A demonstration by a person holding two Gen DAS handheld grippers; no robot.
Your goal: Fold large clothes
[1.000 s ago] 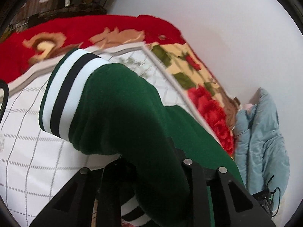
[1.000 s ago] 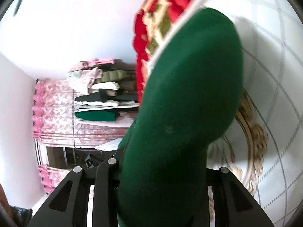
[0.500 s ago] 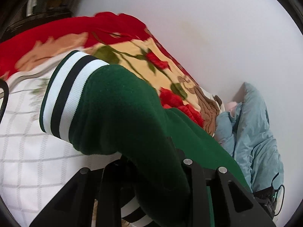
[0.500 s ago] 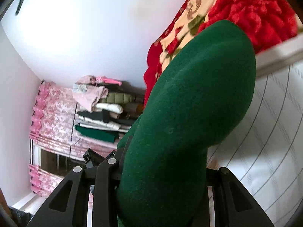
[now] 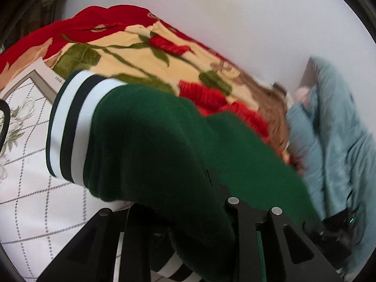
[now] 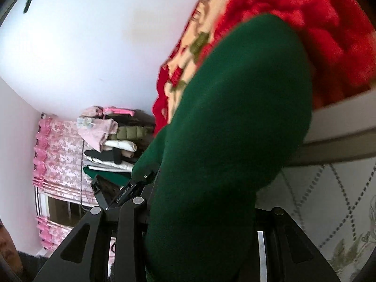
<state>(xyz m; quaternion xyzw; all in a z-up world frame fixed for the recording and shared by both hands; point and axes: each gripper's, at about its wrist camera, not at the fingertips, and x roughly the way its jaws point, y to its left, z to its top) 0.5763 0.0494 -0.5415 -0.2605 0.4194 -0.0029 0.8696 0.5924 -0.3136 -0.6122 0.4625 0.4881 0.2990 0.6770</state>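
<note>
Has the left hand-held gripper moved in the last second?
Yes. The left hand-held gripper, shut on the green garment, has travelled toward the blue bedding: the red floral blanket has slid leftward across its view, and the bedding looms larger.

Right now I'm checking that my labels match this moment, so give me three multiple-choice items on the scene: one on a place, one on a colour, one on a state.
1. Where does the light blue garment lie in the left wrist view?
A. at the right, against the wall
B. on the white quilt
C. between the claw's fingers

2. What colours are the stripes on the cuff of the green garment?
A. yellow and blue
B. white and dark
C. pink and grey

3. What is the left claw doing?
A. hanging open with nothing in it
B. shut on the green garment
C. gripping the floral blanket

Answers: 1 A, it is bunched beside the floral blanket under the wall. 2 B, white bands alternate with dark ones. 3 B, green cloth is bunched between its fingers and drapes forward over them.
</note>
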